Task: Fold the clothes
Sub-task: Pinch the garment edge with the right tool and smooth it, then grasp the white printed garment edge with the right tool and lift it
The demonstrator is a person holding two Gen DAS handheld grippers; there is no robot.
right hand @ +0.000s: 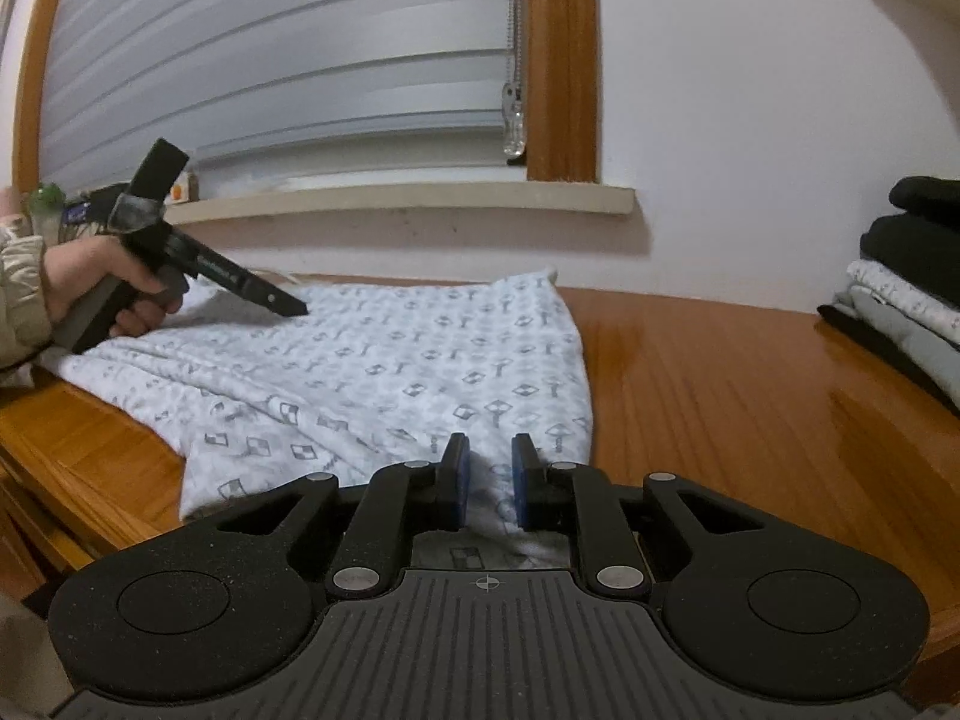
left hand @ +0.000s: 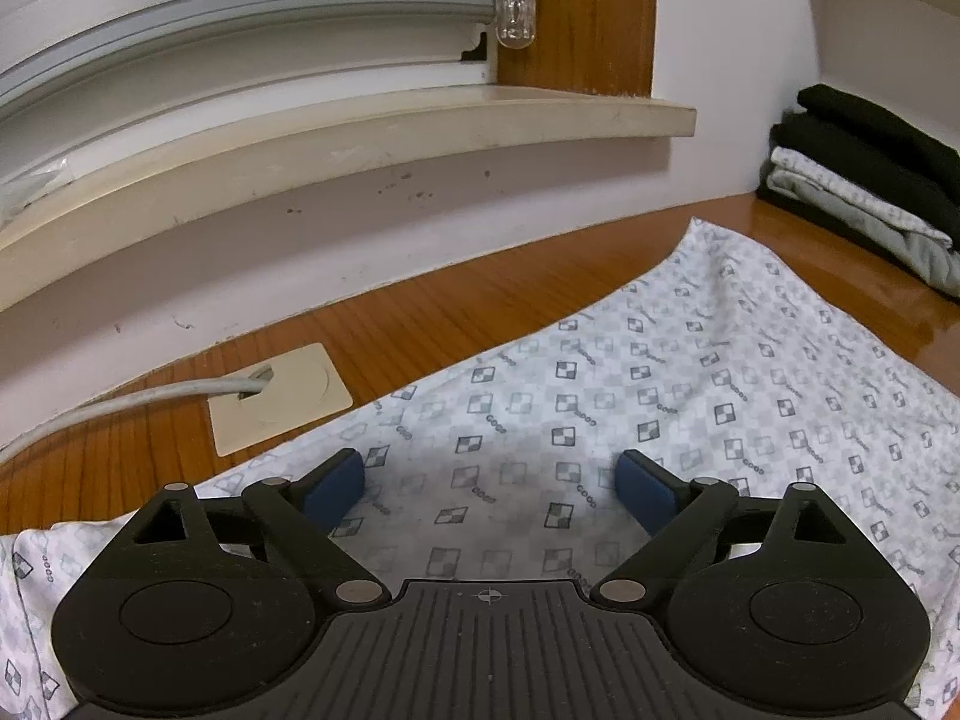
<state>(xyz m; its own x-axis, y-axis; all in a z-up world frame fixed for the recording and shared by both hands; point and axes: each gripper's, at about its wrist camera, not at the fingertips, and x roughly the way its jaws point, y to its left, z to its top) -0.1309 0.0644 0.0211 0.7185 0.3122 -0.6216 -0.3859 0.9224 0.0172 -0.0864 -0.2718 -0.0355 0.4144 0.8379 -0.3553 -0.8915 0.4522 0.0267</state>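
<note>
The thin white cotton garment printed with grey checked diamonds (right hand: 384, 360) lies spread on the glossy wooden table (right hand: 720, 396); it looks light, limp and prone to wrinkling. The right gripper (right hand: 489, 480) is pinched on its near hem, a sound hold, while the left gripper (left hand: 489, 486) hangs wide apart over the cloth, gripping nothing

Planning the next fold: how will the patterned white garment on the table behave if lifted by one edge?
The patterned garment will probably droop: it lies thin and wrinkled. It looks light, so one gripper should lift it. On the glossy wooden table it may slide when tugged.
</note>
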